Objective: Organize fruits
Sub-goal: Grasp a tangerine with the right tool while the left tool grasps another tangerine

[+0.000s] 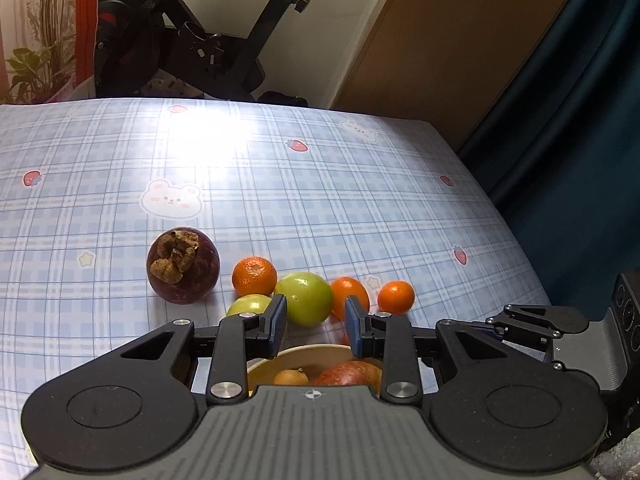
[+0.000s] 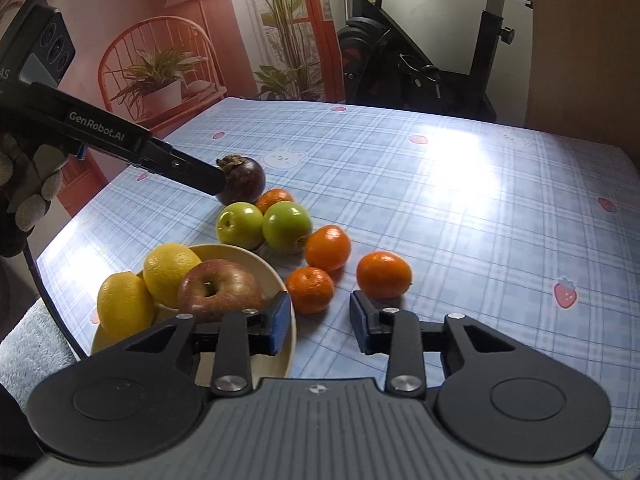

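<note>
A: Left wrist view. Status of the left gripper (image 1: 316,326)?

B: Jaws stand a narrow gap apart with nothing between the pads. It hangs above the bowl (image 1: 304,354), whose rim shows just below the fingers.

A: Bowl contents in this view?

B: A red apple (image 1: 352,374) and a small brownish fruit (image 1: 291,377), both partly hidden by the gripper body.

A: Items on the tablecloth (image 1: 320,184)?

B: A mangosteen (image 1: 183,266) at the left. Right of it, a tangerine (image 1: 254,276), two green apples (image 1: 305,298) (image 1: 249,305), then two more tangerines (image 1: 352,294) (image 1: 396,297). The right gripper's body (image 1: 560,332) enters at the right edge.

A: Right wrist view. Status of the right gripper (image 2: 320,322)?

B: Jaws partly open, empty. No fruit is between the pads. The left-hand finger (image 2: 278,326) overlaps the bowl (image 2: 286,344) rim; the right-hand finger sits just in front of a tangerine (image 2: 384,274).

A: Bowl contents here?

B: Two lemons (image 2: 170,274) (image 2: 124,304) and the red apple (image 2: 218,290).

A: Loose fruit?

B: Just beyond the bowl, the two green apples (image 2: 240,226) (image 2: 287,226), touching. Behind them, a tangerine (image 2: 274,200) and the mangosteen (image 2: 244,180). Two further tangerines (image 2: 328,248) (image 2: 310,290) lie beside the bowl.

A: Left gripper in this view?

B: Its fingertip (image 2: 204,182) overlaps the mangosteen from the left; contact cannot be confirmed. A gloved hand (image 2: 28,196) holds it.
</note>
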The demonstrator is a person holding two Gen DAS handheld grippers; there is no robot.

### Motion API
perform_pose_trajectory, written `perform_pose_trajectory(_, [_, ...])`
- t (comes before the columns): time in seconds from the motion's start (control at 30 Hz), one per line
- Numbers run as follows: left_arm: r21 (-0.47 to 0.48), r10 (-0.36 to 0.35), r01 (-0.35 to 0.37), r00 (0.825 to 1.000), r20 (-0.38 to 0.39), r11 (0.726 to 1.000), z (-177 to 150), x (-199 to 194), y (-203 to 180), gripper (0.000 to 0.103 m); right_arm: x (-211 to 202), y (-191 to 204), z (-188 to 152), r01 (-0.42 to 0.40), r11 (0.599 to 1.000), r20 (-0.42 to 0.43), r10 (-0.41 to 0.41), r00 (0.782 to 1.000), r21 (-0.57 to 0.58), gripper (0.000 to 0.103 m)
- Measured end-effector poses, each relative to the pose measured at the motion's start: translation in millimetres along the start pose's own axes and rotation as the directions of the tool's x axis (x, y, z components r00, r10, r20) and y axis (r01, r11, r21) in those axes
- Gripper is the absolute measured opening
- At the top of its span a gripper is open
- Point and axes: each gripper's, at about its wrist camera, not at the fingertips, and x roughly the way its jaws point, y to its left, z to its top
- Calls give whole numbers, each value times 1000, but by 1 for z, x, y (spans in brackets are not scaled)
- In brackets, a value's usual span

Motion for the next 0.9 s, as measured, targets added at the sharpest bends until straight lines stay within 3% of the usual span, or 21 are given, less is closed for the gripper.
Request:
perform_pose_trajectory(0.3, [-52,20,-18,999,44,999,15,7,6,32,6,-25,2,101,995,34,-102,994,25,32])
perform_pose_trajectory(0.5, [30,18,-19,999,39,999,26,25,-21,32,17,-35,-1,105,994,19,-106,994,21,33])
perform_pose_trajectory(0.7, [50,1,-1,1000,13,999,31,41,-28,32,20,-40,-2,92,995,33,-93,995,35,36])
perform_pose_trajectory(0.77, [54,0,-1,1000,3,999,30,45,-30,32,19,-41,-1,83,996,48,-85,995,39,40])
perform_pose_trajectory(0.83, [58,-1,1,1000,-9,998,30,51,-32,32,20,-41,2,69,997,66,-72,995,44,53])
perform_pose_trajectory(0.9, [67,1,0,1000,-18,998,30,56,-34,32,24,-41,5,56,997,71,-60,996,52,54])
